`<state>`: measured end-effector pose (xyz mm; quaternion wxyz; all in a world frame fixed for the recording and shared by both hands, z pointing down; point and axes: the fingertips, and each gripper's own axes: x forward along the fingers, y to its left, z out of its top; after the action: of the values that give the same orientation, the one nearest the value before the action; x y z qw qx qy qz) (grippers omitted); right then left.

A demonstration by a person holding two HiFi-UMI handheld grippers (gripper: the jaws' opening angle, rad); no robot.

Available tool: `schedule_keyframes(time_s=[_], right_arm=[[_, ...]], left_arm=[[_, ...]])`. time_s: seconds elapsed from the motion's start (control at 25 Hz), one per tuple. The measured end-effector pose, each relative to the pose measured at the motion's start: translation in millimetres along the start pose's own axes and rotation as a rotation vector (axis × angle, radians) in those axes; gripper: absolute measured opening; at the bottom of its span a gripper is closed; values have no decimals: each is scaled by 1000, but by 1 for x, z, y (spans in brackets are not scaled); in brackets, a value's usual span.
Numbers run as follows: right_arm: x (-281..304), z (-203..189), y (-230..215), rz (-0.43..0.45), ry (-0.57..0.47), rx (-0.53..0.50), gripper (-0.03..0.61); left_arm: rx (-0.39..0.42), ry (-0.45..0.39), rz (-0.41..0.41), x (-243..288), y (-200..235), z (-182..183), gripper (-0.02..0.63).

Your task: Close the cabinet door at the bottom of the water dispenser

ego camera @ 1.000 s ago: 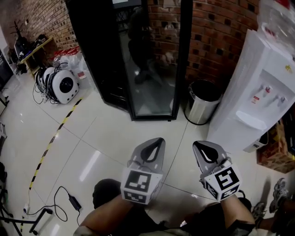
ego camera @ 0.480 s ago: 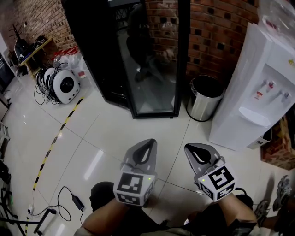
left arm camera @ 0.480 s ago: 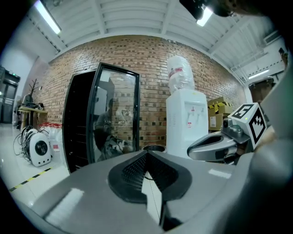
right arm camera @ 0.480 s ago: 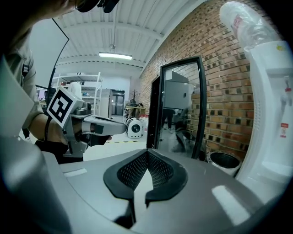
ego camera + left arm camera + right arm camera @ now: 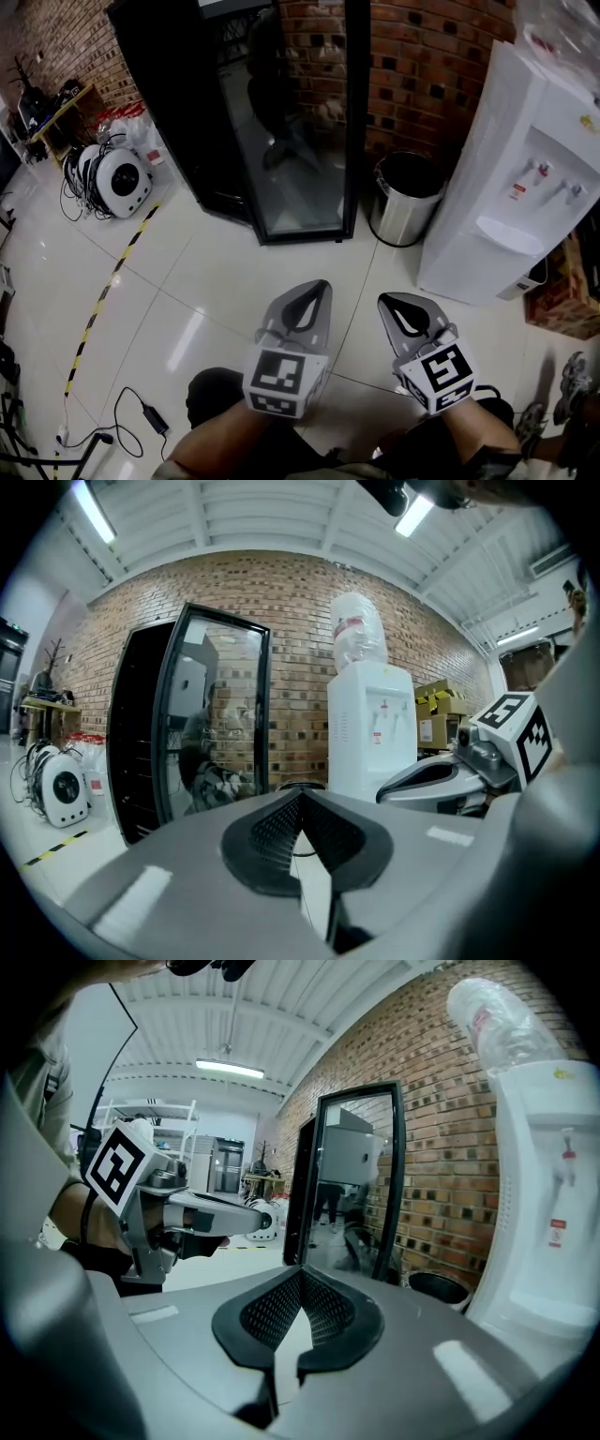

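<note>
The white water dispenser (image 5: 511, 178) stands at the right against the brick wall, with a bottle on top. Its lower front (image 5: 459, 258) looks plain white from here; I cannot tell how its cabinet door stands. My left gripper (image 5: 322, 286) and right gripper (image 5: 384, 301) hover side by side over the floor tiles, well short of the dispenser. Both are shut with nothing between the pads. The left gripper view shows the dispenser (image 5: 368, 728) ahead past my left gripper (image 5: 300, 801). In the right gripper view the dispenser (image 5: 553, 1213) rises at the right beyond my right gripper (image 5: 302, 1276).
A steel trash bin (image 5: 405, 199) stands just left of the dispenser. A tall black glass-door cooler (image 5: 272, 122) is at the back centre. Cardboard boxes (image 5: 562, 300) sit right of the dispenser. A white round device with cables (image 5: 117, 178) and a floor cable (image 5: 141, 408) lie left.
Both grippers stay shut and hold about the same place. The left one drew back a little, then came forward again. The head view has shifted, so the dispenser sits slightly further left.
</note>
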<state>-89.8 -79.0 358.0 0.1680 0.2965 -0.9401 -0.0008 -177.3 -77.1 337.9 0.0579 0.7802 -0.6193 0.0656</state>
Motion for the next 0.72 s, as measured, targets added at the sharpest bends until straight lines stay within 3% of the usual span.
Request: schedule_keyframes(time_s=[0.72], right_arm=[[-6,-9,-14,0,6,11,0]], left_arm=[[14,13,-29,23,-17,-2,0]])
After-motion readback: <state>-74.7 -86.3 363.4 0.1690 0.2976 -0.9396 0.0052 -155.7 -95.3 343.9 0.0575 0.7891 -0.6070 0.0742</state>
